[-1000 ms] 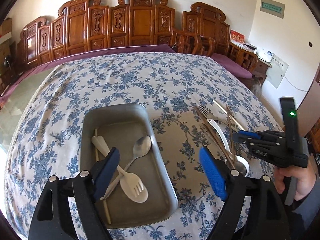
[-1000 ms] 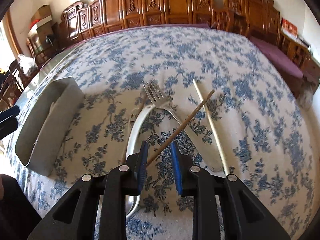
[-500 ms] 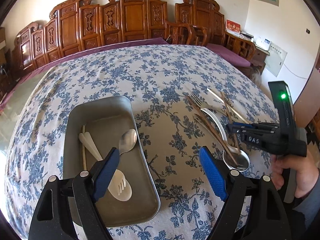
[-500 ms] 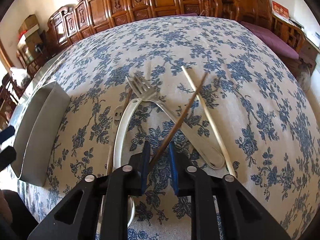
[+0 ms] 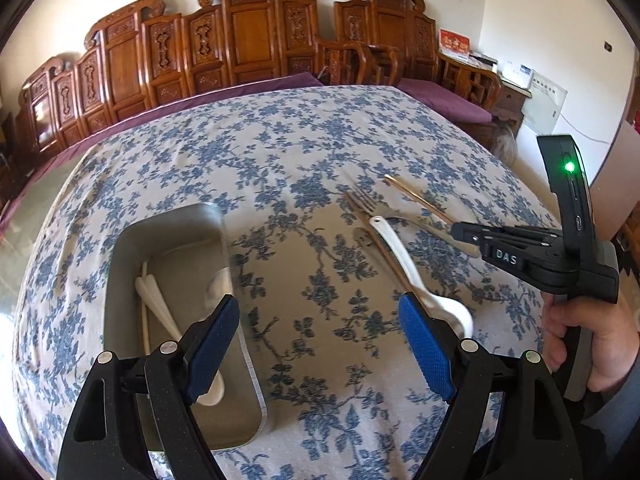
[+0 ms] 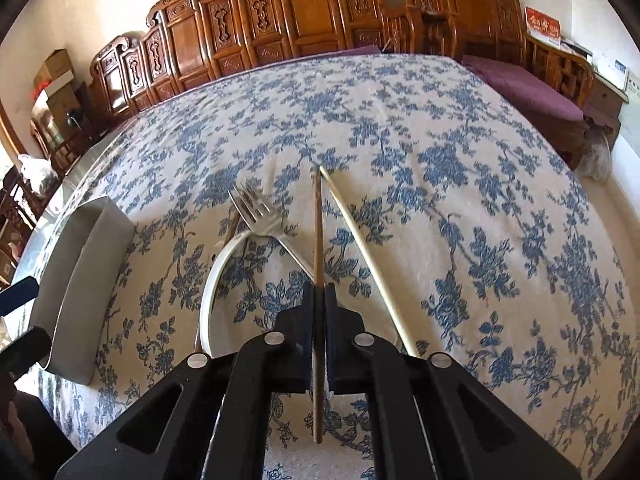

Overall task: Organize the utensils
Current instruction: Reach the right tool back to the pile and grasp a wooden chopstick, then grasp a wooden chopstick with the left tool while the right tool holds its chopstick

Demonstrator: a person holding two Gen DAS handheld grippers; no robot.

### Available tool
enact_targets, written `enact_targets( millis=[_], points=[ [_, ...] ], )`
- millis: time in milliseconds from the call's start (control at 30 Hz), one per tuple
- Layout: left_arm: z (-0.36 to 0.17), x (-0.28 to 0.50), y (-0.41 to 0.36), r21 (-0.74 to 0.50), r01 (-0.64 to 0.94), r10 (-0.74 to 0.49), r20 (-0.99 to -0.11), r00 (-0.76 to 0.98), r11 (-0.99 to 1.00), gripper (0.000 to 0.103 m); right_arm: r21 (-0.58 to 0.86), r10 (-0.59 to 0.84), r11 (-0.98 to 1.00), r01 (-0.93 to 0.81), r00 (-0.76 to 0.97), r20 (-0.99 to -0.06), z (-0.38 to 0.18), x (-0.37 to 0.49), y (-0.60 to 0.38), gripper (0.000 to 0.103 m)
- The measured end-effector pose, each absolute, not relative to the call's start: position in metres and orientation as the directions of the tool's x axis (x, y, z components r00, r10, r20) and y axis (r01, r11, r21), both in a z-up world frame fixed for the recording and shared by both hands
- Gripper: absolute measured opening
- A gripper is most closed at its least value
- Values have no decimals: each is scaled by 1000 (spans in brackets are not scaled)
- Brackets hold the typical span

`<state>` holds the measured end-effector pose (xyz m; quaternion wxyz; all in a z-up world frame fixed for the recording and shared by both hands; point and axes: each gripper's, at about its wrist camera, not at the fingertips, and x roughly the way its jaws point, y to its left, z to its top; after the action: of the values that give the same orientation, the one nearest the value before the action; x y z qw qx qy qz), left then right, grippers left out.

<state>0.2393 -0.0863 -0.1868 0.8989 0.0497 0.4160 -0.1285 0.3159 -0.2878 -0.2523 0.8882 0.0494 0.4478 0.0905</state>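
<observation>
While the right gripper (image 6: 319, 300) clamped the brown chopstick (image 6: 318, 232), lifting level suited best; the left gripper (image 5: 320, 336), beside the tray (image 5: 168, 224), gaped.

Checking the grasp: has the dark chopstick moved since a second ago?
Yes. The dark chopstick swung from slanting rightward across the pale chopstick to straight, its tip now left of it, clamped in the right tongs.

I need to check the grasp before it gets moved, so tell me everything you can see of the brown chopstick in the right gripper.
The brown chopstick is a thin, straight, dark wooden-looking stick. The right gripper is shut on it, its blue-padded fingers pinching the shaft partway along, so a short end pokes back between them. The long end points straight ahead, crossing over the metal fork handle, beside the pale chopstick. Whether it touches the fork or tablecloth is unclear.
</observation>
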Motion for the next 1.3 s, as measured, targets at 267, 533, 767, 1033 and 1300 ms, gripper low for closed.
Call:
enact_targets(
  millis=[267,533,767,1033,1300],
  points=[
    [-197,250,-127,-30,333,-224,-795,563,942,72,205,232,972,-113,603,-763,-247,317,-299,6],
    [-229,267,-151,-89,338,-249,-849,467,937,49,247,260,963,-106,605,-752,-246,316,-307,6],
    [-248,273,-162,-133,334,-270,-871,410,933,36,267,279,957,-112,602,-748,-246,317,-306,6],
    [-254,275,-163,-118,318,-247,-882,401,941,11,272,287,955,-119,600,-747,-246,316,-304,6],
    [-250,272,-149,-102,286,-220,-880,420,953,6,268,291,955,-129,598,-747,-245,315,-301,6]
  ],
)
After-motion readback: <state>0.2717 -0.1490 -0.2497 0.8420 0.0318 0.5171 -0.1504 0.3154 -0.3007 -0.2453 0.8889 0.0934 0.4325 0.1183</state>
